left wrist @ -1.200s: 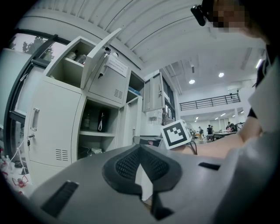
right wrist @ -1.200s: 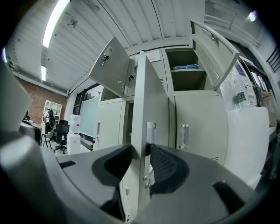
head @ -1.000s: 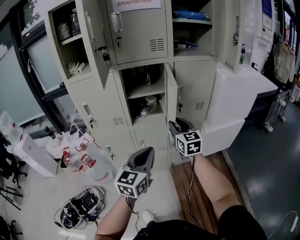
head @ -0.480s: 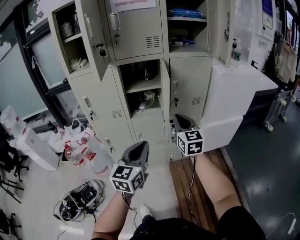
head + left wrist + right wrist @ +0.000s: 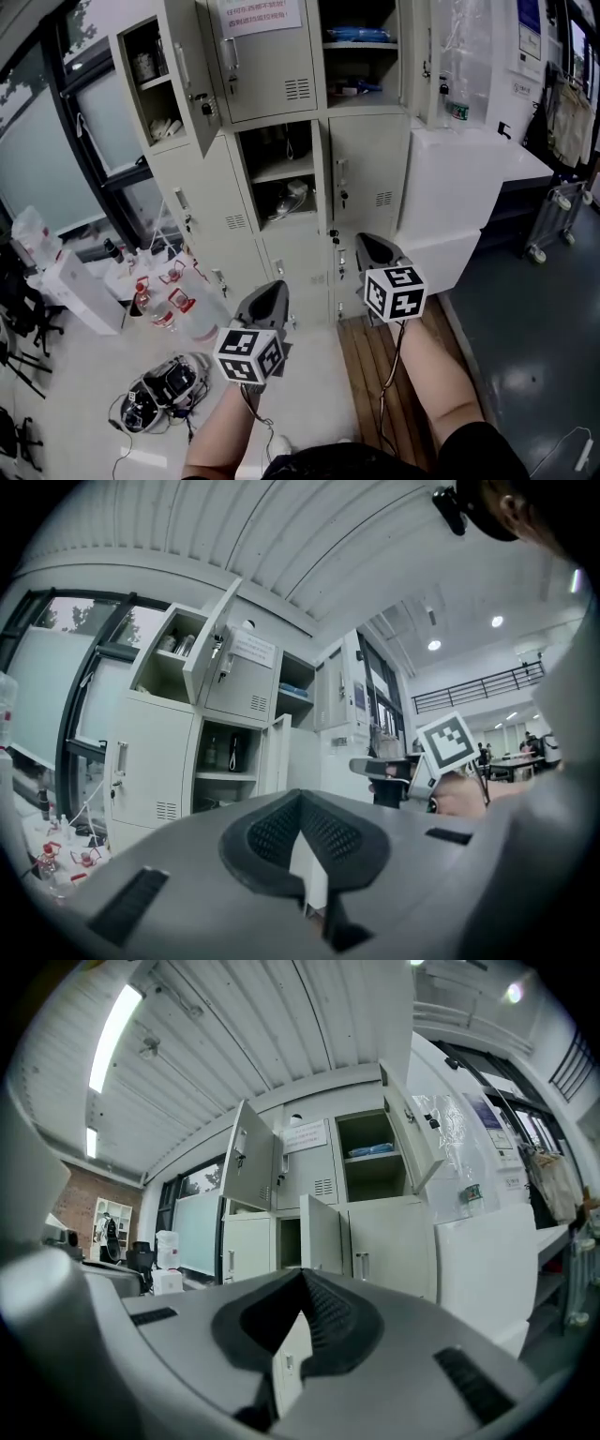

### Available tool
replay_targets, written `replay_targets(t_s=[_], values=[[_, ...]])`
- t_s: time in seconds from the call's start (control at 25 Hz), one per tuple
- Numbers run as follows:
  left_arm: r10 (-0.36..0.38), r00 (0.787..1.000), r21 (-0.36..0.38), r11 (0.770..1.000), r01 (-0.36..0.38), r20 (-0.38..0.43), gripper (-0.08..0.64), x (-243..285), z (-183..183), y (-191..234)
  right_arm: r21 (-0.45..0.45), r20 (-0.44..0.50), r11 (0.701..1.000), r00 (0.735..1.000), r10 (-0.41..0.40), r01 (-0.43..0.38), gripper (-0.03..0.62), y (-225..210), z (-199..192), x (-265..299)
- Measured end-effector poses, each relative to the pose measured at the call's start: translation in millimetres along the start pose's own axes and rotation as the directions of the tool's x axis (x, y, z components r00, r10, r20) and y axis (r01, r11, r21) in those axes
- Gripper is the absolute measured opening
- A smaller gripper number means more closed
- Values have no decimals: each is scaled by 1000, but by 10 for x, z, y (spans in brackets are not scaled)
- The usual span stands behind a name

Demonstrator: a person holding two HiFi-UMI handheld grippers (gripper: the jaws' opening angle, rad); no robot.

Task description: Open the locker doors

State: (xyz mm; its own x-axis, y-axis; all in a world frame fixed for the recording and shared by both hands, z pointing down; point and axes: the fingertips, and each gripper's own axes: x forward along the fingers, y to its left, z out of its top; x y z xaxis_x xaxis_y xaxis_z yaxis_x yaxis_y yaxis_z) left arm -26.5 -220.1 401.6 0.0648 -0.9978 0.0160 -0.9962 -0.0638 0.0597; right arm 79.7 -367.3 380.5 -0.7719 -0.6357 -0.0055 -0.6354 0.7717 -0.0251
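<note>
My right gripper (image 5: pixel 364 242): jaws just closed together, nothing between them.
My left gripper (image 5: pixel 276 287): jaws together, empty.
Locker doors (image 5: pixel 192 75): three open, ahead of both grippers, not touched.

Head view clipped the top locker row (image 5: pixel 272 56) at the upper edge. The notice (image 5: pixel 255 13) on its middle door lost its top, print too small to read. Open middle compartment (image 5: pixel 281 183) was dim, contents unclear. Bodies of the left gripper (image 5: pixel 301 799) and right gripper (image 5: pixel 302 1277) each blocked most of the bottom lockers (image 5: pixel 286 267) in their own views. Floor tangle (image 5: pixel 164 398): couldn't identify.
</note>
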Motion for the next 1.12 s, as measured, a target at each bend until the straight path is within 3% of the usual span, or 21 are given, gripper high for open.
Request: replay_targets(t_s=[0.24,0.52,1.12], values=[[-3,1000,10,1000,3,13,-2,-264,69,5,2,12,1000,1000,-2,2,1,222,107,-290],[-7,1000,9,1000,7,14,-2,-619,150,316,-15,3,999,999,-45,45,0,628,203,-477],[-111,994,14,994,110,21,-2,-1293,250,539,2,-14,982,982,-190,190,0,1327,86,-1104]])
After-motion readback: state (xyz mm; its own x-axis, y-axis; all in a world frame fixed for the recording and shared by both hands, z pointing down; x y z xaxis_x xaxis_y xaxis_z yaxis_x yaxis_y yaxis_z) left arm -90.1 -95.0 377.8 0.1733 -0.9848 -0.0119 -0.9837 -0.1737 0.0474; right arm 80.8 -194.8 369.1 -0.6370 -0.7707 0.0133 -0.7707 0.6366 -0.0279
